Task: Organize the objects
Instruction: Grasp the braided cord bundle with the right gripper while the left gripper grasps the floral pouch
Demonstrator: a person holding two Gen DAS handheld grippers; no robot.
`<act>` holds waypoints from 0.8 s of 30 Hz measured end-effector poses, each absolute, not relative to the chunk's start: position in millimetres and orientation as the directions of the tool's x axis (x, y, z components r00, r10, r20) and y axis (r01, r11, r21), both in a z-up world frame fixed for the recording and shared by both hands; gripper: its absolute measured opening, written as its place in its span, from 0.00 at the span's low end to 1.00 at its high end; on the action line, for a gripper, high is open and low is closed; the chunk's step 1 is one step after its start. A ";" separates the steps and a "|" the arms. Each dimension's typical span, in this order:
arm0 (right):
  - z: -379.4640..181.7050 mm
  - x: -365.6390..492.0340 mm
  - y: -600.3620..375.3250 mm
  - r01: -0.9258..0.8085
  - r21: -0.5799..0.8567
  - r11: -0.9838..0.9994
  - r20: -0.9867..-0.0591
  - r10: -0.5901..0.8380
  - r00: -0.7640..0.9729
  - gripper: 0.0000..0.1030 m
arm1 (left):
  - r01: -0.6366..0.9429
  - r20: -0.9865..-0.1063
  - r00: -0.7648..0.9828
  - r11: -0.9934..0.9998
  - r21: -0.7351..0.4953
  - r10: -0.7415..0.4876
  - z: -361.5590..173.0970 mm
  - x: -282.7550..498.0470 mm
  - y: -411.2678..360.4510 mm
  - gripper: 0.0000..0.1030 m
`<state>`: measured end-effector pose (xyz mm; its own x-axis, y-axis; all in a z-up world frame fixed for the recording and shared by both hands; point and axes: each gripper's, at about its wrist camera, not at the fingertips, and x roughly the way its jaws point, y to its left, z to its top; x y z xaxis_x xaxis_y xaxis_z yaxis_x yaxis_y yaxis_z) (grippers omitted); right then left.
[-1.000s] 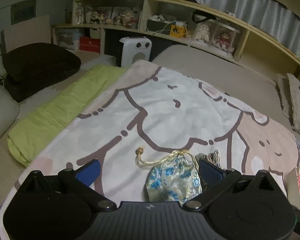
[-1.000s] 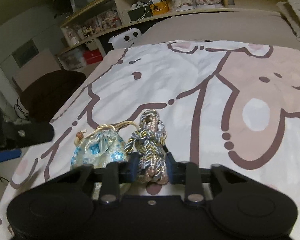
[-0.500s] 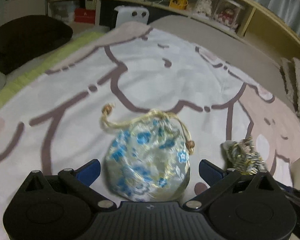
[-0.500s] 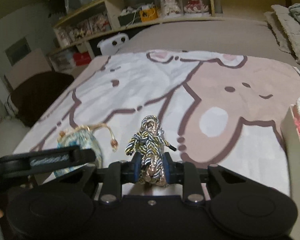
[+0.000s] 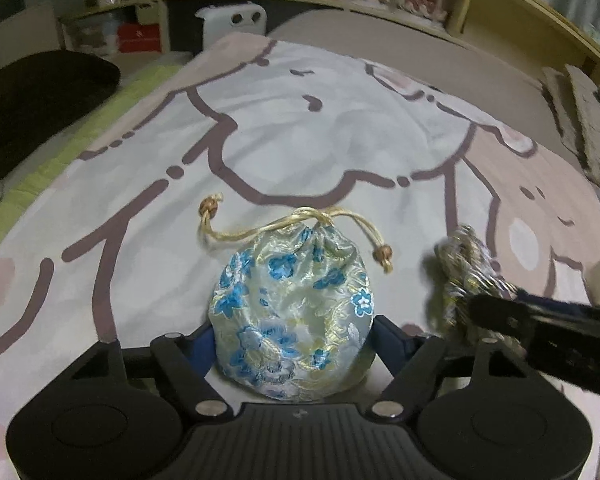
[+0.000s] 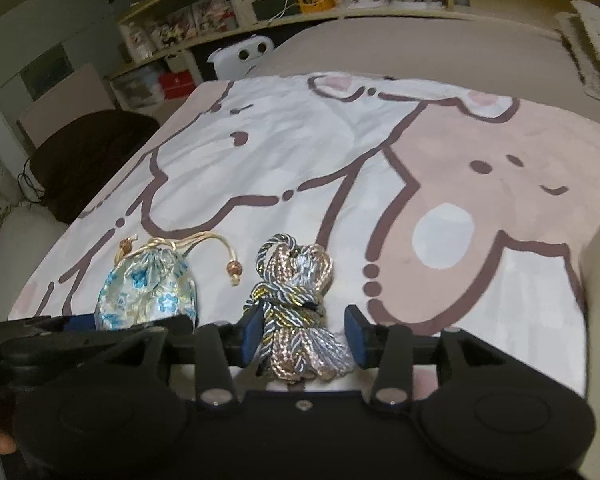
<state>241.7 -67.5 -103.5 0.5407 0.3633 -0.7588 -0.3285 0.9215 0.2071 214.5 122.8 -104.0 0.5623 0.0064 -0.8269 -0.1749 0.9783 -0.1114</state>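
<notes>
The left hand-held gripper has just been closing and now clasps the pouch; the right hand-held gripper has just been opening, its jaws slack around the cord bundle near the bed's near edge.

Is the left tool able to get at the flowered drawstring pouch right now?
Probably yes. The pouch already sits between the left tool's fingers, which have just been closing around it, with nothing in between. The cord bundle lies apart, beside it.

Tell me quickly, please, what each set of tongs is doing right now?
Left tongs: just been closing, pads against the floral pouch.
Right tongs: just been opening, pads off the braided cord bundle lying between them.
</notes>
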 end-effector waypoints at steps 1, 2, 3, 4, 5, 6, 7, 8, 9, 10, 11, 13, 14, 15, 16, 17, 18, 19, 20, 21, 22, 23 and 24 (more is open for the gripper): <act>-105.0 242.7 -65.7 -0.335 0.204 0.920 -0.762 0.364 0.536 0.48 | -0.164 -0.831 0.557 0.980 -0.115 -0.004 -102.6 212.9 122.6 0.75; -106.7 243.7 -64.3 -0.339 0.204 0.918 -0.765 0.366 0.530 0.48 | -0.152 -0.834 0.551 0.981 -0.118 -0.015 -101.0 211.6 122.1 0.75; -109.3 245.0 -63.4 -0.340 0.210 0.917 -0.769 0.370 0.522 0.48 | -0.146 -0.837 0.547 0.982 -0.118 -0.019 -100.1 210.9 121.1 0.75; -111.6 246.8 -63.1 -0.336 0.217 0.916 -0.774 0.371 0.513 0.48 | -0.145 -0.839 0.544 0.983 -0.113 -0.016 -99.3 210.5 119.8 0.76; -114.2 248.5 -63.4 -0.331 0.225 0.916 -0.778 0.373 0.505 0.48 | -0.146 -0.840 0.542 0.984 -0.102 -0.006 -99.3 211.1 118.1 0.76; -116.5 249.9 -64.5 -0.325 0.236 0.916 -0.780 0.378 0.498 0.48 | -0.148 -0.840 0.542 0.985 -0.093 0.002 -100.0 211.9 116.6 0.78; -118.1 250.7 -65.8 -0.318 0.247 0.915 -0.780 0.383 0.495 0.46 | -0.157 -0.842 0.539 0.984 -0.087 0.011 -101.7 213.4 115.5 0.83; -119.1 251.3 -67.7 -0.311 0.258 0.915 -0.779 0.388 0.493 0.42 | -0.169 -0.843 0.538 0.982 -0.084 0.020 -103.2 214.3 115.4 0.86; -119.3 251.3 -70.2 -0.300 0.265 0.916 -0.776 0.388 0.497 0.41 | -0.179 -0.841 0.540 0.980 -0.089 0.023 -105.1 215.3 116.1 0.89; -119.3 250.9 -72.4 -0.295 0.274 0.915 -0.773 0.392 0.499 0.40 | -0.187 -0.841 0.540 0.978 -0.095 0.021 -107.3 216.4 116.6 0.90; -119.3 250.7 -74.2 -0.293 0.281 0.914 -0.770 0.397 0.500 0.39 | -0.192 -0.841 0.540 0.977 -0.094 0.025 -109.3 217.9 116.5 0.90; -119.1 250.1 -75.8 -0.293 0.283 0.913 -0.766 0.399 0.503 0.39 | -0.193 -0.835 0.549 0.978 -0.082 0.039 -112.0 219.6 115.4 0.90; -118.9 249.8 -75.8 -0.296 0.282 0.913 -0.765 0.400 0.505 0.38 | -0.191 -0.831 0.555 0.978 -0.081 0.040 -113.5 219.9 114.9 0.90; -118.5 249.3 -75.0 -0.301 0.279 0.912 -0.764 0.400 0.506 0.38 | -0.191 -0.828 0.559 0.978 -0.080 0.042 -114.5 219.6 114.6 0.89; -118.0 248.6 -74.2 -0.306 0.271 0.913 -0.763 0.398 0.509 0.38 | -0.189 -0.825 0.564 0.979 -0.076 0.045 -114.5 219.6 114.8 0.83; -117.4 247.9 -73.3 -0.312 0.264 0.913 -0.761 0.395 0.514 0.38 | -0.183 -0.823 0.566 0.980 -0.072 0.045 -113.7 219.4 114.7 0.83; -116.7 247.1 -72.7 -0.315 0.258 0.913 -0.759 0.393 0.518 0.37 | -0.180 -0.821 0.570 0.980 -0.079 0.038 -112.3 218.3 115.3 0.82; -115.5 246.5 -72.8 -0.315 0.255 0.914 -0.756 0.392 0.524 0.37 | -0.182 -0.817 0.576 0.978 -0.102 0.022 -110.5 217.2 117.7 0.81; -113.9 245.4 -73.1 -0.314 0.252 0.915 -0.751 0.390 0.533 0.37 | -0.185 -0.813 0.583 0.974 -0.127 0.005 -108.7 216.4 120.1 0.81; -111.6 244.9 -74.0 -0.313 0.251 0.916 -0.746 0.389 0.541 0.37 | -0.190 -0.806 0.592 0.970 -0.149 -0.008 -105.9 215.4 122.2 0.81; -109.3 244.1 -75.1 -0.312 0.251 0.916 -0.740 0.389 0.548 0.37 | -0.191 -0.799 0.601 0.969 -0.159 -0.012 -102.7 214.3 123.0 0.81; -106.4 243.1 -76.4 -0.311 0.249 0.917 -0.734 0.388 0.557 0.36 | -0.187 -0.789 0.615 0.970 -0.158 -0.010 -97.4 212.8 122.8 0.81; -103.1 242.0 -77.9 -0.310 0.247 0.918 -0.728 0.387 0.567 0.36 | -0.182 -0.779 0.627 0.971 -0.155 -0.007 -92.5 211.5 121.8 0.81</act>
